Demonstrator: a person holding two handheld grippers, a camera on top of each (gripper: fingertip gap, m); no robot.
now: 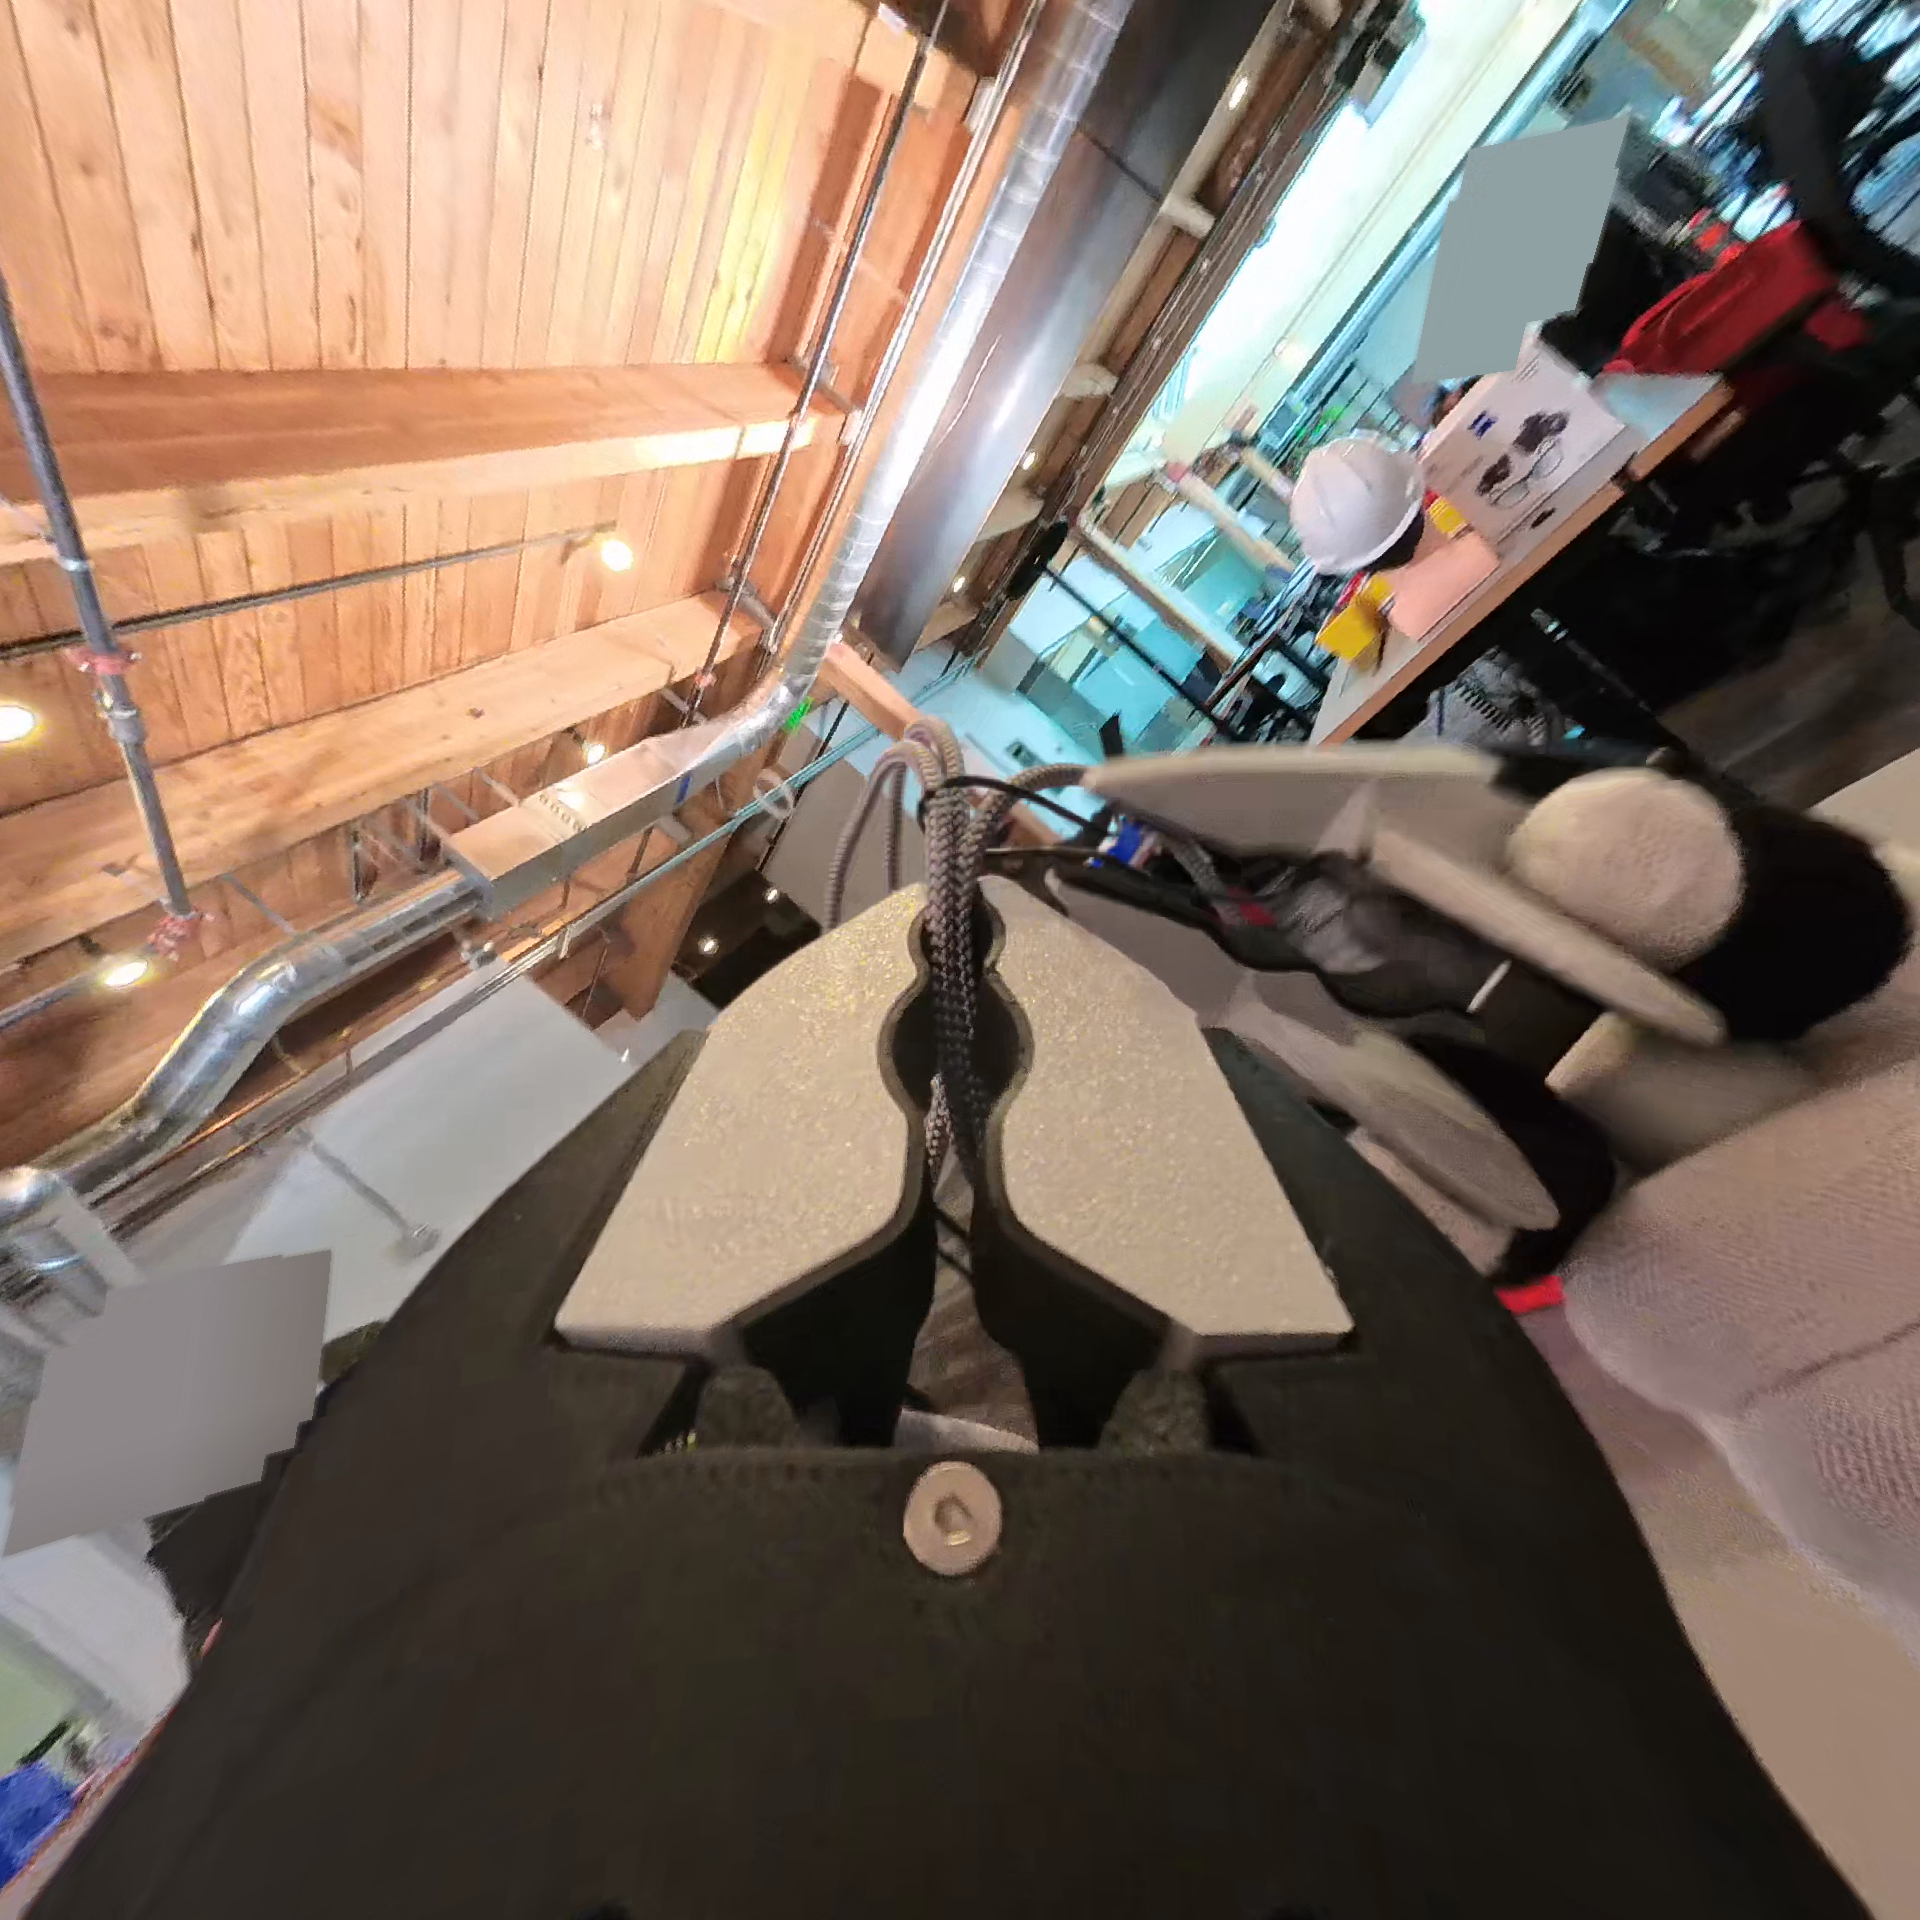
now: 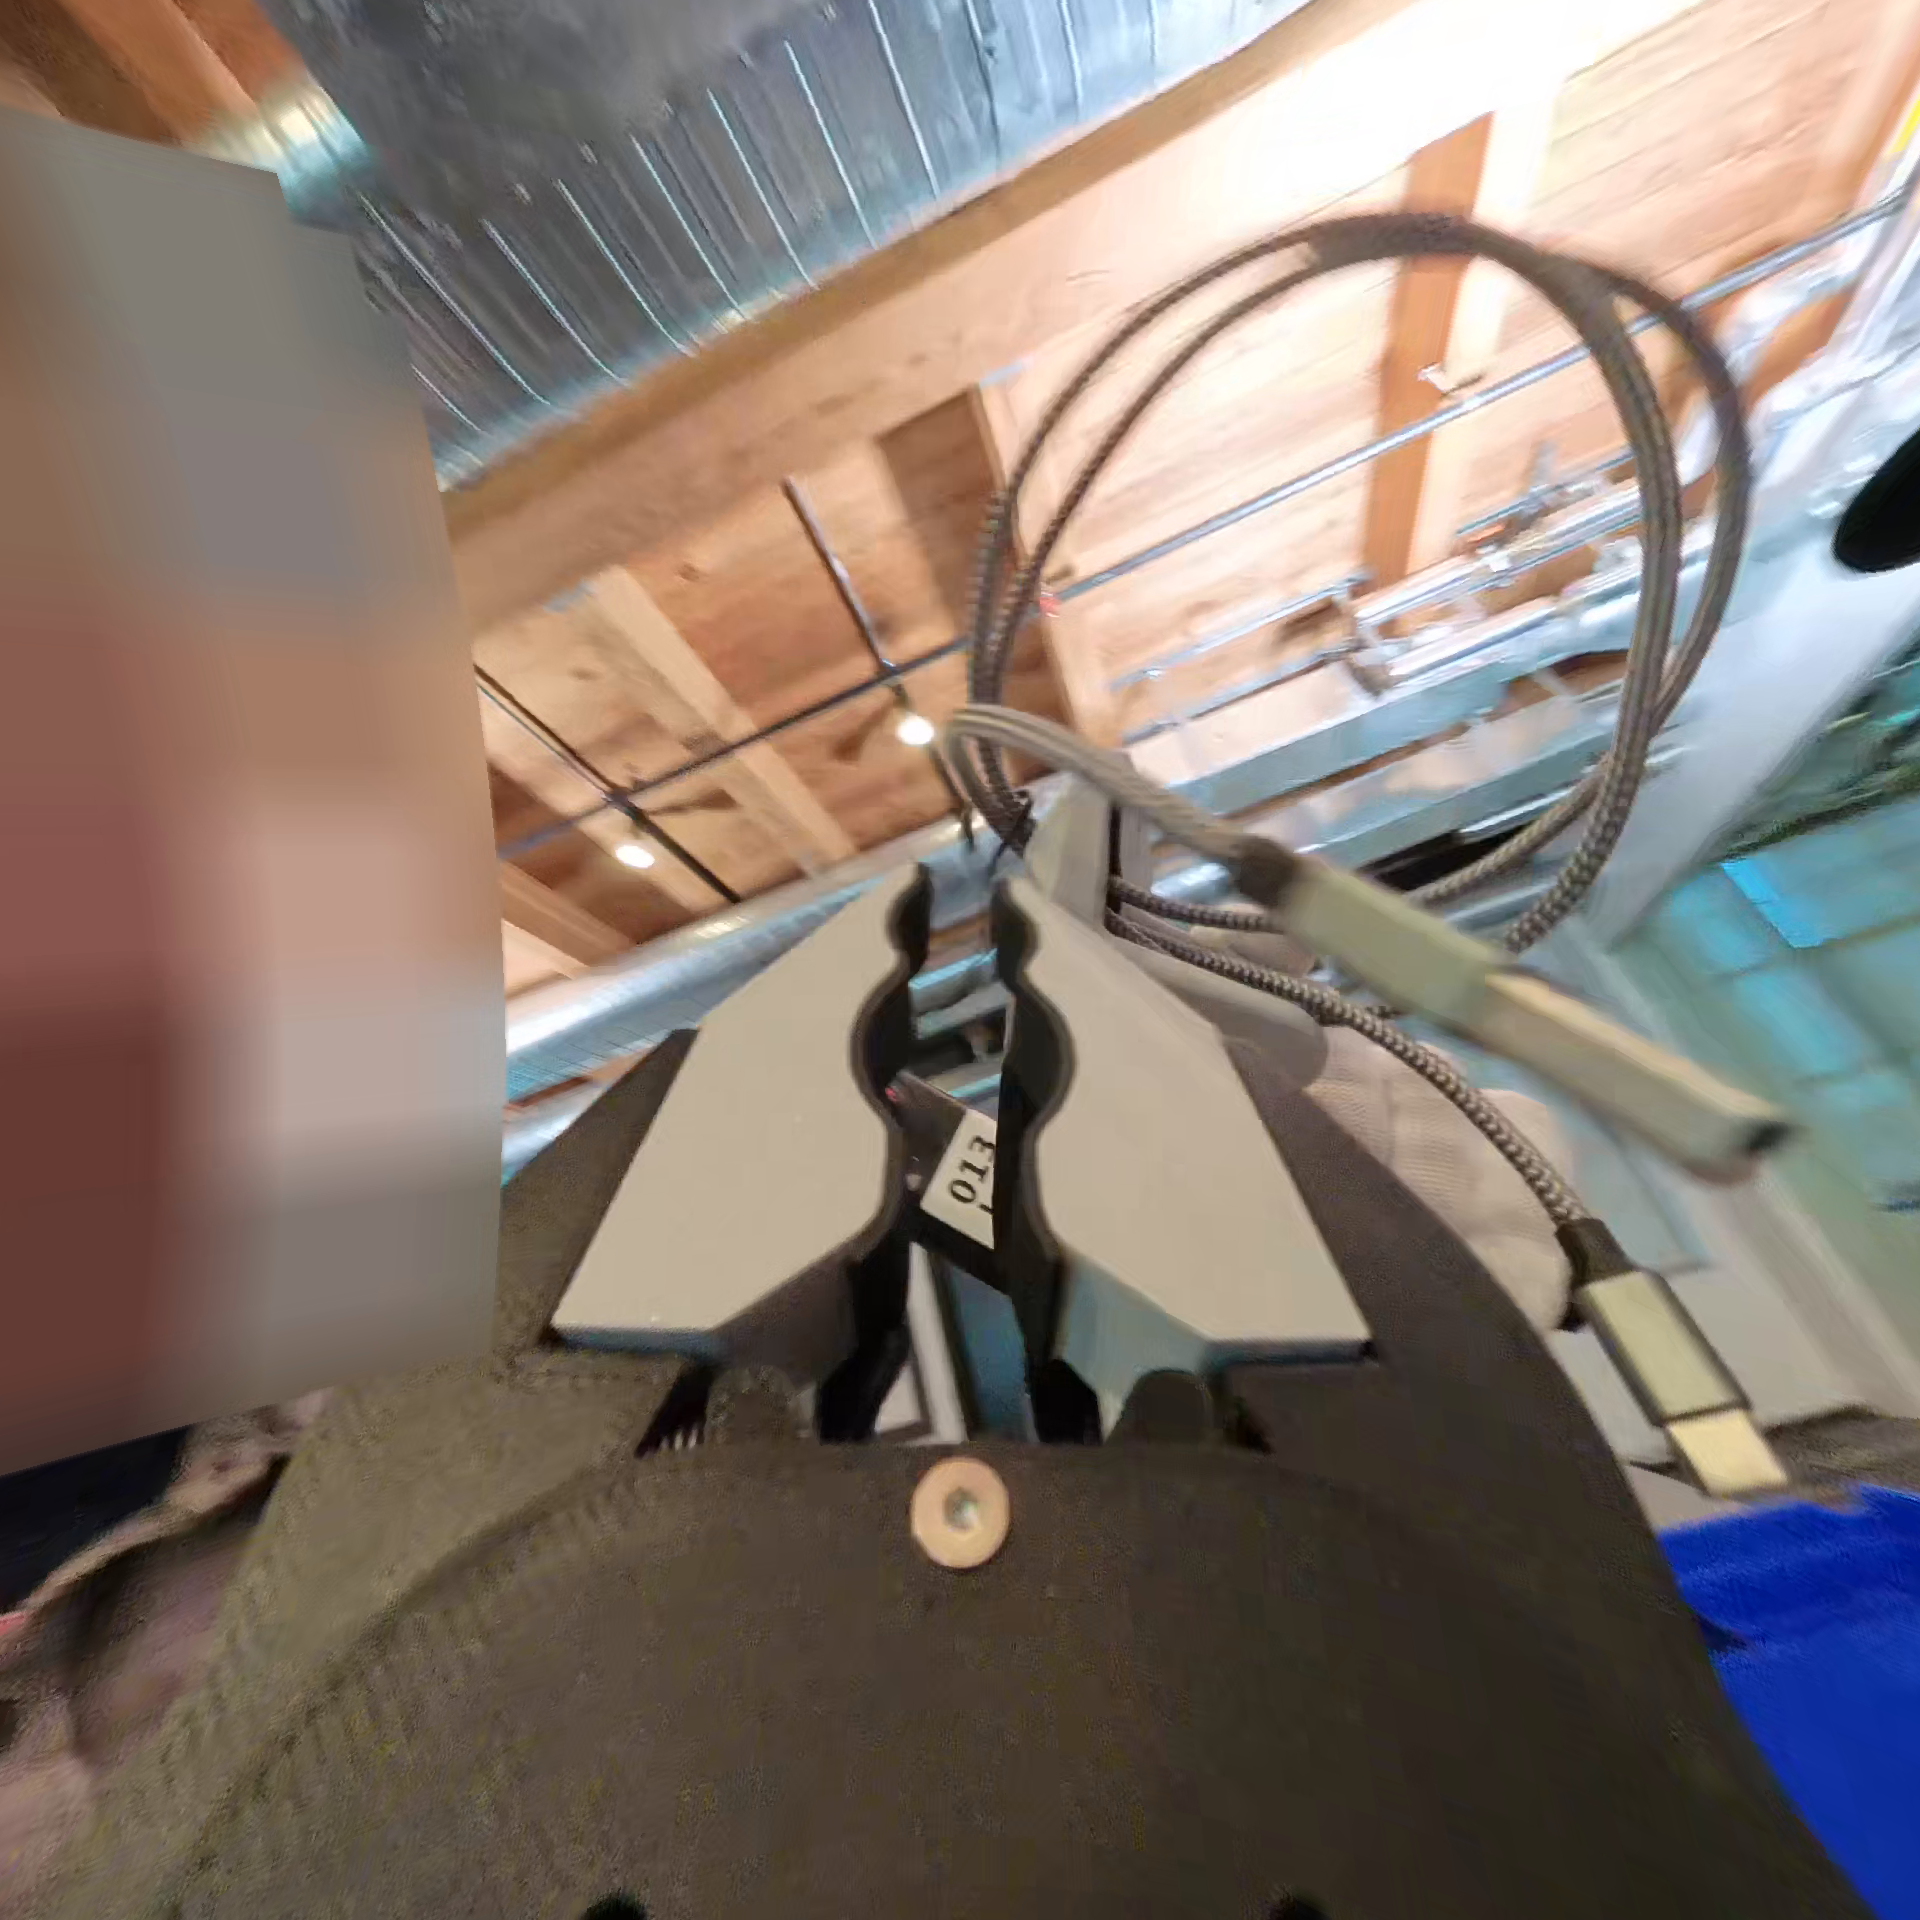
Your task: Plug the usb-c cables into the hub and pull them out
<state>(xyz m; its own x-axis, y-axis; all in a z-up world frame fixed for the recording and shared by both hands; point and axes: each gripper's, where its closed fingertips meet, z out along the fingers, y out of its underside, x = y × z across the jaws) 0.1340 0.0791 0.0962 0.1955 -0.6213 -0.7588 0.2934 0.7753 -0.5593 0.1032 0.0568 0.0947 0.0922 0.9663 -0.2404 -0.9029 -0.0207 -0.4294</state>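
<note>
The braided usb-c cables (image 2: 1621, 582) hang raised in the air, limp and light, so I'd take them by a stiff metal plug (image 2: 1673, 1351). My left gripper (image 1: 956, 997) is clenched on the braid; my right gripper (image 2: 961, 935) stands slightly parted, empty, beside the dangling hub (image 2: 1455, 977).

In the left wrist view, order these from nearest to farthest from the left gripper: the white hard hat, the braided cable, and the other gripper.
1. Braided cable: pinched between the left gripper's fingers.
2. Other gripper: just ahead, to the right.
3. White hard hat: on a table in the far background, upper right.
</note>
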